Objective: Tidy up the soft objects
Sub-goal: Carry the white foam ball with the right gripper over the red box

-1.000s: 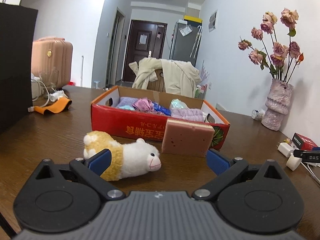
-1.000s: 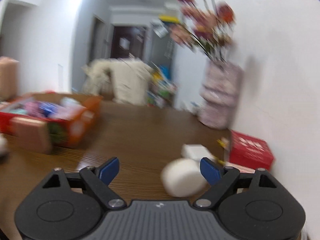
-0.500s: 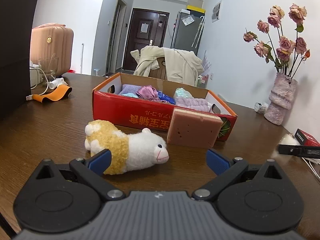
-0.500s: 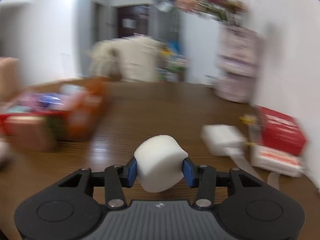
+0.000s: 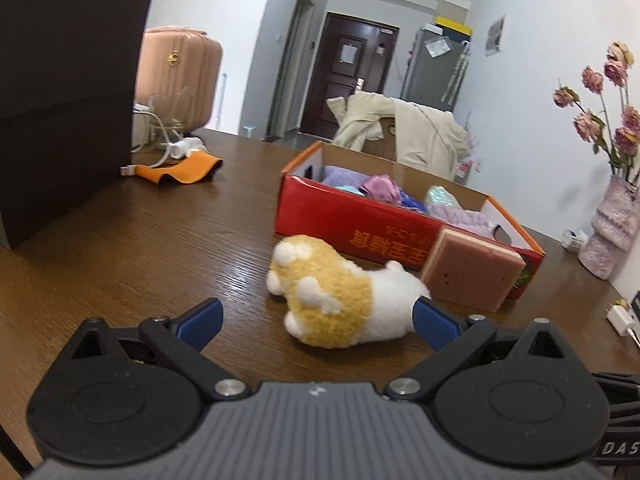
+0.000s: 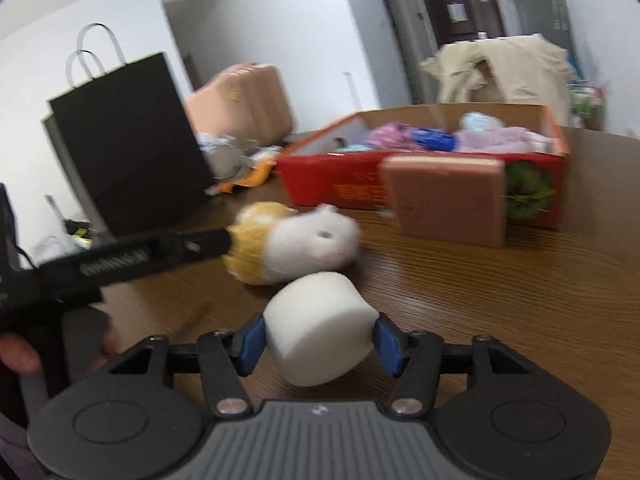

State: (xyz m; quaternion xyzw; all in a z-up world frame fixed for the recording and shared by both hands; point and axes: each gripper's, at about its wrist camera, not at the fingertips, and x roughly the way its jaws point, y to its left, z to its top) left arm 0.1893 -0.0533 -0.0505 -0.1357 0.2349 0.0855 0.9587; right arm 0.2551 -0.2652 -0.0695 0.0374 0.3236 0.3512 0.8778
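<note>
Right gripper (image 6: pixel 320 340) clamps white sponge (image 6: pixel 318 326) above table (image 6: pixel 500 304). Left gripper (image 5: pixel 318 320) wide open around plush (image 5: pixel 340 300), lying before red box (image 5: pixel 360 224) with Chinese lettering, upside down; pink sponge (image 5: pixel 470 272) leans on it.

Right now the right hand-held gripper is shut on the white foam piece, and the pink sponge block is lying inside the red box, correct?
Not quite. The right hand-held gripper is shut on the white foam piece, but the right wrist view shows the pink sponge block standing outside the red box, against its front wall.
</note>
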